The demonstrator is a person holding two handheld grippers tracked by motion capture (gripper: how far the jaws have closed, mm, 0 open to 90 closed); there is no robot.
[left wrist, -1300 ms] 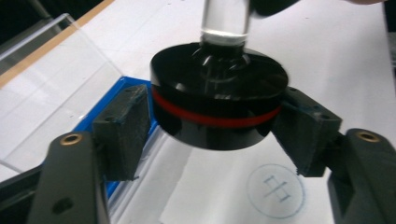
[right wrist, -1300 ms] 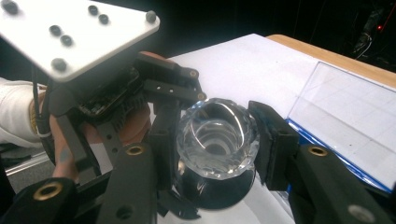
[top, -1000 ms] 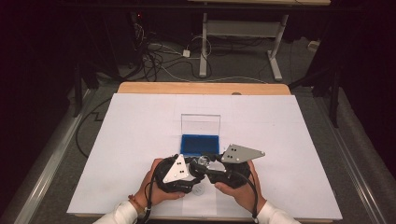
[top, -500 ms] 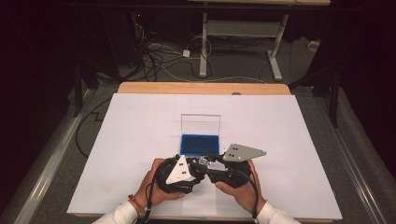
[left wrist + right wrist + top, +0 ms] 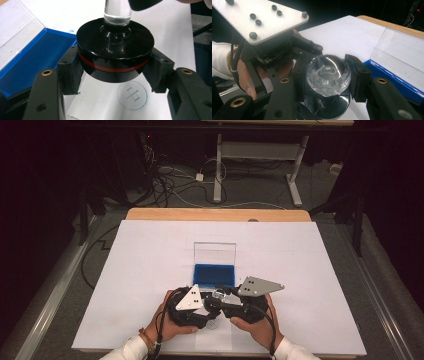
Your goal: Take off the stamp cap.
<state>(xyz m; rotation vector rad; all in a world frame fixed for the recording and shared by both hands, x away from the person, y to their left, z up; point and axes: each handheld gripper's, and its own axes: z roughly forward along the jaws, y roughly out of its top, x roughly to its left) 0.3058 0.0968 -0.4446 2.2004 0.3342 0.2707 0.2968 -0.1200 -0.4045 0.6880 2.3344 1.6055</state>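
Black jaws of the left gripper [image 5: 113, 75] pinch the stamp [image 5: 114, 50] by its round base, lifted above a blue printed mark [image 5: 132, 95] on the paper; the right gripper [image 5: 325, 75] clamps its clear knob [image 5: 328, 74]. The blue ink pad [image 5: 214, 275] lies just beyond.

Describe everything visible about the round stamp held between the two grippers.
The stamp has a glossy black disc body ringed by a thin red band, with a clear, glass-like handle ending in a faceted knob. It stands upright, lifted just above the white paper. The left gripper clamps the disc; the right gripper clamps the knob. Below it lies a round blue imprint. An open blue ink pad sits beside it.
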